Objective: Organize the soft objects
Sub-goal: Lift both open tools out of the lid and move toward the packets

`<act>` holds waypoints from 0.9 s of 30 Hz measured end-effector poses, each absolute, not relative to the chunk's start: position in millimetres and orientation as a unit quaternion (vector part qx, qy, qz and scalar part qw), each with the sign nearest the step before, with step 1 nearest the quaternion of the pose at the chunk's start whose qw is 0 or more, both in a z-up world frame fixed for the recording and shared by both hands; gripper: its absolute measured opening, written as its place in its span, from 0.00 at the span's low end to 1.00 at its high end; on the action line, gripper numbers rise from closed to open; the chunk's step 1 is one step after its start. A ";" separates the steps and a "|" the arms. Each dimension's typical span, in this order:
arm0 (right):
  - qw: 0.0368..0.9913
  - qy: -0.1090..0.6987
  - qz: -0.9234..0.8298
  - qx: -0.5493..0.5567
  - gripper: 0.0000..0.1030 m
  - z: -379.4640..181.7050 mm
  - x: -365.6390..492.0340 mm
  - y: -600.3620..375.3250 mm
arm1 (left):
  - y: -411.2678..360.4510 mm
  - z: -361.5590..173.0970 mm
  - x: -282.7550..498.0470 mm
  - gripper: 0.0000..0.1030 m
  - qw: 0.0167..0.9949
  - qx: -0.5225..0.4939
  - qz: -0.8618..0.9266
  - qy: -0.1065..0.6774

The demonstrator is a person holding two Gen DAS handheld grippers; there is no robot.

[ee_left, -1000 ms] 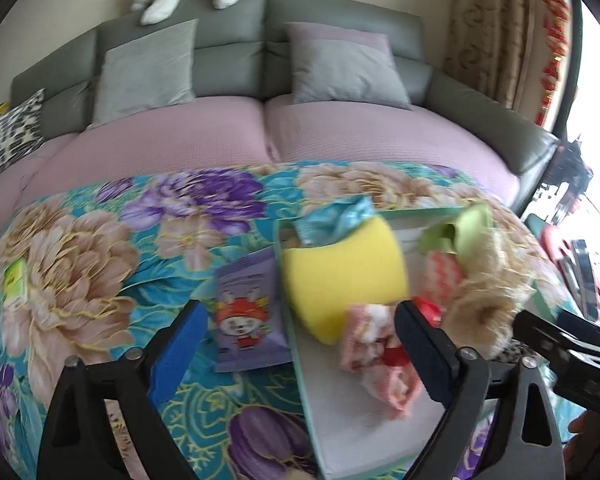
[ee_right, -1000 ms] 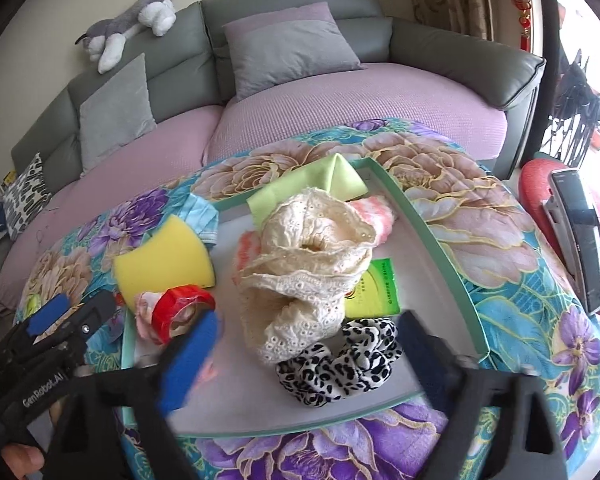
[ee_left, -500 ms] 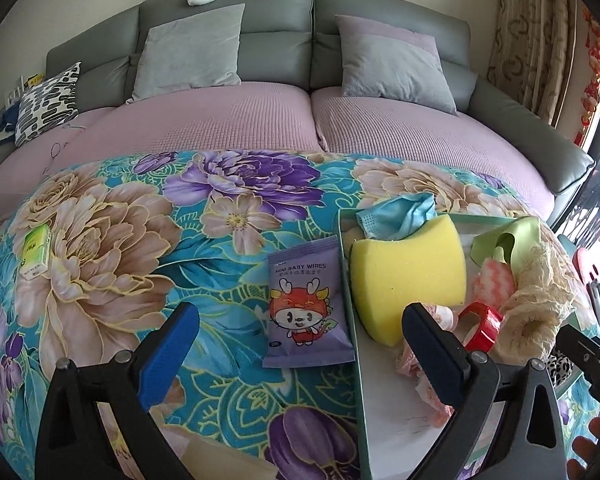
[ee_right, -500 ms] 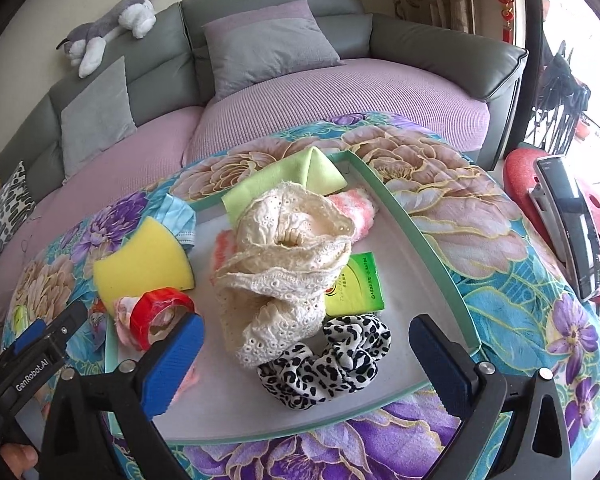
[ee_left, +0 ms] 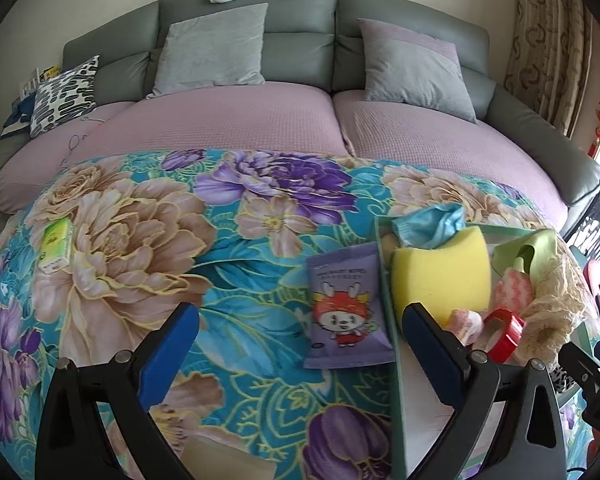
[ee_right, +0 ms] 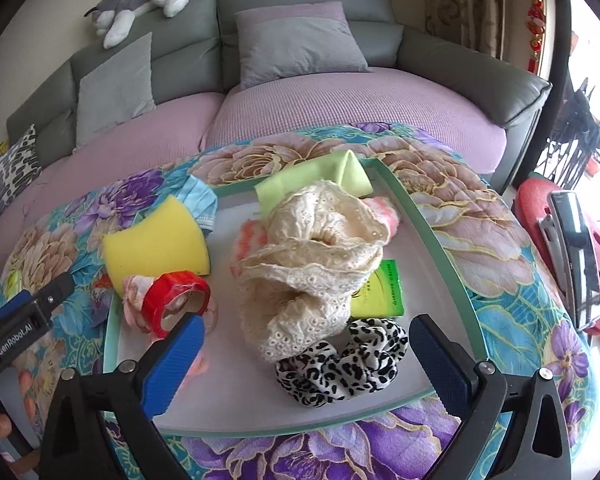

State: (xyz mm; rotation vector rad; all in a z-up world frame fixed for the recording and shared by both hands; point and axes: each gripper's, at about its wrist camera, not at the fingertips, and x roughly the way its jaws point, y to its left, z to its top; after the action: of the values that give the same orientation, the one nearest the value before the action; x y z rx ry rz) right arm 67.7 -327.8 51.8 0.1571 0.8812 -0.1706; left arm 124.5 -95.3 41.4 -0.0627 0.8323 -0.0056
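A pale green tray [ee_right: 440, 240] on the floral cloth holds a yellow sponge [ee_right: 156, 246], a cream lace cloth [ee_right: 312, 256], a leopard scrunchie [ee_right: 340, 364], a red tape roll [ee_right: 176, 300], a green tissue pack [ee_right: 380, 296], a lime cloth [ee_right: 320, 176] and pink fabric. A purple baby wipes pack [ee_left: 346, 312] lies on the cloth just left of the tray [ee_left: 384, 264]. A small green pack [ee_left: 56, 246] lies far left. My left gripper [ee_left: 300, 348] is open and empty, hovering around the wipes pack. My right gripper [ee_right: 304, 356] is open and empty above the scrunchie.
A grey sofa with pink seat covers [ee_left: 260, 120] and grey cushions lies behind the table. A plush toy [ee_right: 140, 0] lies on the sofa back. A red stool [ee_right: 560, 264] with a dark device stands to the right.
My left gripper has swung left from over the tray, so the wipes pack now sits between its fingers. My right gripper has shifted only slightly; the tray's contents have not moved.
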 end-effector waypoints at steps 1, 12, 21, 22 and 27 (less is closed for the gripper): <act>0.898 0.424 -0.078 0.081 1.00 53.0 67.1 -326.0 | -90.3 42.9 124.4 0.98 0.914 -0.033 0.001 0.403; 0.910 0.403 -0.063 0.081 1.00 73.2 65.7 -295.9 | -20.2 59.7 115.7 0.98 0.917 -0.044 0.082 0.388; 0.916 0.397 -0.027 0.056 1.00 77.7 72.2 -248.0 | 29.1 68.6 106.0 0.98 0.921 -0.056 0.128 0.365; 0.915 0.399 -0.024 0.052 1.00 77.1 73.5 -241.9 | 34.2 68.9 104.9 0.98 0.921 -0.058 0.131 0.364; 0.914 0.403 0.004 0.045 1.00 73.7 81.8 -211.7 | 59.9 70.5 99.8 0.98 0.919 -0.069 0.151 0.359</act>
State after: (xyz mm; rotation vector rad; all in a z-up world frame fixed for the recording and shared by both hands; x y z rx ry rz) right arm 81.8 -211.7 73.7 0.0934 0.8307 0.0081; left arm 99.8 60.0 70.5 -0.1420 0.7379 0.3098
